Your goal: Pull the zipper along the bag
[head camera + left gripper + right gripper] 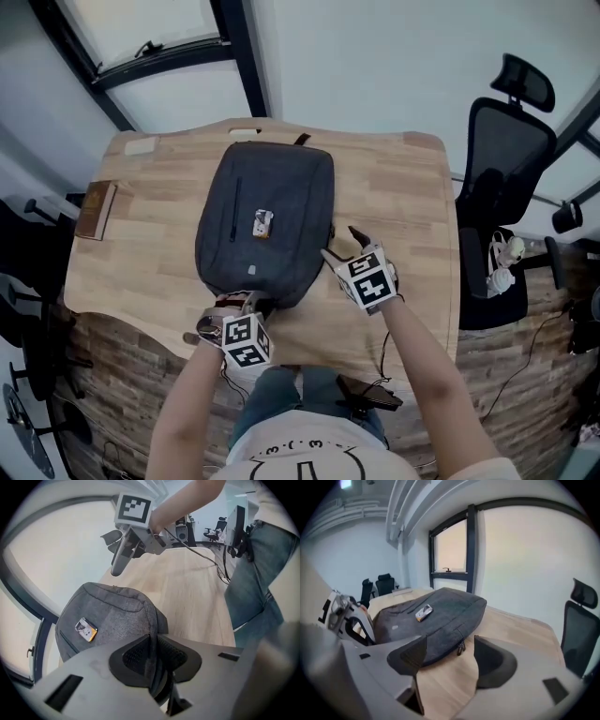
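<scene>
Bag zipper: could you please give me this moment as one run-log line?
left gripper: shut on bag edge | right gripper: open, empty | zipper pull: ahead of right jaws, ungripped | bag: flat on table

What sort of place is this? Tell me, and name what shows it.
Probably an office or meeting room: a black office chair stands beside a large wooden table, and big dark-framed windows line the wall.

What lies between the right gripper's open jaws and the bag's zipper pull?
Only bare wooden table separates right gripper from zipper pull, per right gripper view.
</scene>
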{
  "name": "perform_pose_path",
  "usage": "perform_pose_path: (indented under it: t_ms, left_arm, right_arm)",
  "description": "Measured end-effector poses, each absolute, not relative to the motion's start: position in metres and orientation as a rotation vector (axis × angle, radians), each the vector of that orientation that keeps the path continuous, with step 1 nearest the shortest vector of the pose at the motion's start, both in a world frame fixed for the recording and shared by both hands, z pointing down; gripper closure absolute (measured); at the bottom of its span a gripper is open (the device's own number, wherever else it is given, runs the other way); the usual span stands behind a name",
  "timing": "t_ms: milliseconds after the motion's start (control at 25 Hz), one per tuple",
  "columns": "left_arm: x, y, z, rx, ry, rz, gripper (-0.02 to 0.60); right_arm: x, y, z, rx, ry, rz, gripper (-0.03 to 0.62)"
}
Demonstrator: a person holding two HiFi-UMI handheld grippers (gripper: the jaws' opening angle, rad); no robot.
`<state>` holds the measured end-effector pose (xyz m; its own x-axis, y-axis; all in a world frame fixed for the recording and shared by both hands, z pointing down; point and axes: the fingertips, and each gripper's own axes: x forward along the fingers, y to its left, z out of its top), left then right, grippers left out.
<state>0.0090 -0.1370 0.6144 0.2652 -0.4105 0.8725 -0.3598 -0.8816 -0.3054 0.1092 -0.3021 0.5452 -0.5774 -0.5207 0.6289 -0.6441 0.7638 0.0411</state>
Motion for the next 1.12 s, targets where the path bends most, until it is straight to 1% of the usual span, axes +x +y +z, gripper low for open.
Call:
perform_pose_path:
  t_ms: [120, 160, 200, 280, 440, 480, 520, 560, 640, 680, 720, 760, 840, 1000, 1120]
  left_arm:
    - [0.013, -0.136, 0.61, -2.454, 0.77, -1.637, 0.528]
    - [0.013, -0.136, 0.604, -2.469, 0.795, -1.585, 0.511]
    - [0.012, -0.136, 0.594, -2.499, 0.841, -1.517, 0.468]
    - [0.004, -0.139, 0.568, -2.576, 0.984, -1.353, 0.436]
    - [-0.028, -0.143, 0.509, -2.665, 1.277, -1.021, 0.431]
    - [-0.038, -0.141, 0.495, -2.676, 1.337, -0.94, 0.431]
    - [-0.048, -0.137, 0.48, -2.683, 1.392, -0.859, 0.431]
    - [-0.059, -0.134, 0.465, -2.688, 1.442, -0.778, 0.431]
    - [-0.078, -0.125, 0.433, -2.679, 1.535, -0.618, 0.435]
    - [-0.088, -0.12, 0.418, -2.658, 1.581, -0.544, 0.458]
    - [-0.098, -0.115, 0.404, -2.63, 1.624, -0.472, 0.5]
    - [-0.108, -0.11, 0.391, -2.603, 1.663, -0.4, 0.526]
    - [-0.123, -0.1, 0.364, -2.568, 1.726, -0.246, 0.556]
    - [-0.14, -0.083, 0.319, -2.563, 1.794, 0.013, 0.566]
    - [-0.145, -0.074, 0.301, -2.538, 1.829, 0.085, 0.566]
  right_arm:
    - [0.102, -0.279, 0.514, 0.964, -2.394, 0.31, 0.243]
    - [0.101, -0.271, 0.506, 0.989, -2.409, 0.323, 0.246]
    - [0.1, -0.262, 0.498, 1.009, -2.419, 0.334, 0.249]
    - [0.1, -0.248, 0.481, 1.047, -2.427, 0.346, 0.263]
    - [0.102, -0.222, 0.44, 1.216, -2.437, 0.339, 0.317]
    - [0.103, -0.213, 0.427, 1.286, -2.438, 0.325, 0.363]
    - [0.104, -0.204, 0.412, 1.362, -2.441, 0.302, 0.446]
    - [0.103, -0.193, 0.397, 1.432, -2.451, 0.276, 0.542]
    - [0.1, -0.169, 0.369, 1.529, -2.496, 0.255, 0.543]
    - [0.097, -0.156, 0.357, 1.566, -2.521, 0.258, 0.543]
    - [0.096, -0.144, 0.346, 1.598, -2.538, 0.254, 0.543]
    - [0.094, -0.132, 0.337, 1.62, -2.545, 0.234, 0.543]
    - [0.089, -0.112, 0.321, 1.642, -2.53, 0.138, 0.543]
    - [0.085, -0.079, 0.293, 1.666, -2.458, -0.099, 0.543]
    - [0.087, -0.066, 0.279, 1.664, -2.435, -0.214, 0.543]
